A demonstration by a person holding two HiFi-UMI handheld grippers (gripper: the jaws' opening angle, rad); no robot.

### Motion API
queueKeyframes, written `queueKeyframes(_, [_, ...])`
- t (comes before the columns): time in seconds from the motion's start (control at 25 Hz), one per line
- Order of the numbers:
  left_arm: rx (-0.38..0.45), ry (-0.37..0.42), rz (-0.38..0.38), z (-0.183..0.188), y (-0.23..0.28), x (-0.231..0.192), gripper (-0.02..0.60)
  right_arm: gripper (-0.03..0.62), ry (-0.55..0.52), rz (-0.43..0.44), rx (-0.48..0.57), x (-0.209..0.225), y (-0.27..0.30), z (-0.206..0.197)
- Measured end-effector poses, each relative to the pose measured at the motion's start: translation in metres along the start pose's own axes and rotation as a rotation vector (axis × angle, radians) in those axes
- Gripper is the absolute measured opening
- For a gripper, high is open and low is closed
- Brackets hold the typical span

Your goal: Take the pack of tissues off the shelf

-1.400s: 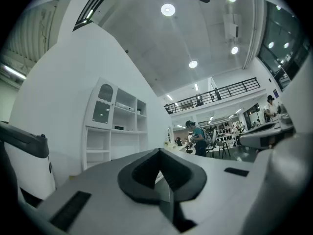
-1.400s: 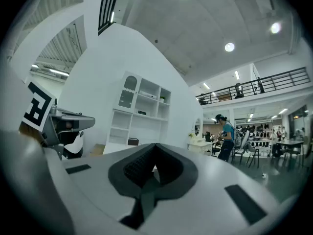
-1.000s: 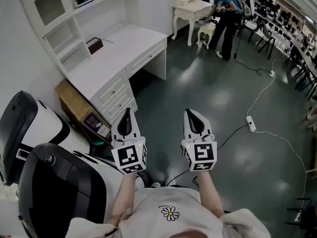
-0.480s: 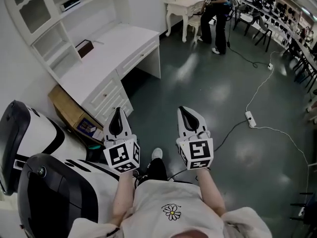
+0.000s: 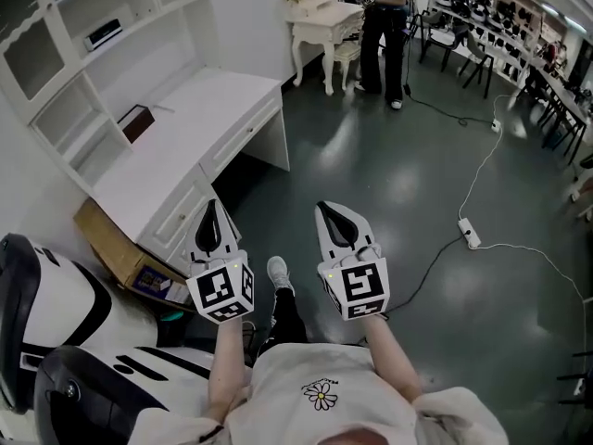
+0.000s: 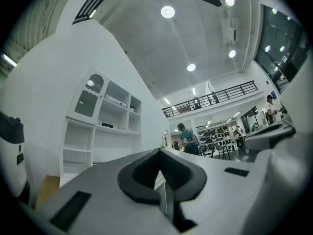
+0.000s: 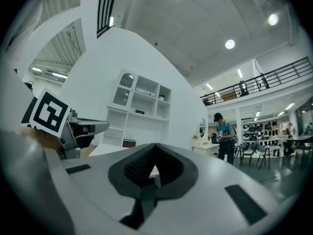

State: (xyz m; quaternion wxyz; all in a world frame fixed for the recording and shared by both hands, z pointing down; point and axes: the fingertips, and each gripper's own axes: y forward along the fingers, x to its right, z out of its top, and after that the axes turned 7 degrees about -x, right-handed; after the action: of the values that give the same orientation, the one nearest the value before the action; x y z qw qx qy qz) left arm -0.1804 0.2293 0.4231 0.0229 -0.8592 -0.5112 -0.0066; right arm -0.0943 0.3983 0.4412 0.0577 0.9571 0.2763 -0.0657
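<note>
A small white pack with a dark face [image 5: 102,33], which may be the tissues, lies on an upper shelf of the white shelf unit [image 5: 56,82] above the desk [image 5: 176,146] at far left. In the left gripper view this shelf unit [image 6: 105,126] stands far ahead. My left gripper [image 5: 212,204] and right gripper [image 5: 327,208] hang side by side over the floor, well short of the desk. Both are shut and hold nothing. Their jaws meet in a closed line in the left gripper view [image 6: 159,153] and in the right gripper view [image 7: 155,146].
A dark brown box [image 5: 136,121] sits on the desk. A cardboard box [image 5: 111,244] and a white-and-black machine [image 5: 56,341] stand at lower left. A person [image 5: 380,17] stands by a small white table [image 5: 320,15]. A power strip [image 5: 468,233] and cable lie on the floor.
The view has advanced toward the desk, which now sits lower and closer in the head view. A foot has stepped forward between the grippers. Both grippers stay shut.
</note>
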Motion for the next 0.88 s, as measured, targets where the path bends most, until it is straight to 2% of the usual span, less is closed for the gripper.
queueKeyframes(0.28, [0.006, -0.039, 0.013, -0.006, 0.103, -0.052, -0.003, 0.003, -0.022, 0.082, -0.064, -0.008, 0.132, 0.0])
queueKeyframes(0.6, [-0.004, -0.049, 0.008, -0.008, 0.235, -0.121, -0.003, 0.003, -0.08, 0.154, -0.086, -0.015, 0.305, 0.033])
queueKeyframes(0.76, [-0.007, -0.043, -0.011, -0.011, 0.304, -0.15, -0.003, 0.003, -0.091, 0.159, -0.081, -0.014, 0.391, 0.052])
queueKeyframes(0.88, [-0.012, -0.067, -0.018, -0.002, 0.35, -0.168, -0.003, 0.002, -0.085, 0.176, -0.099, -0.013, 0.443, 0.068])
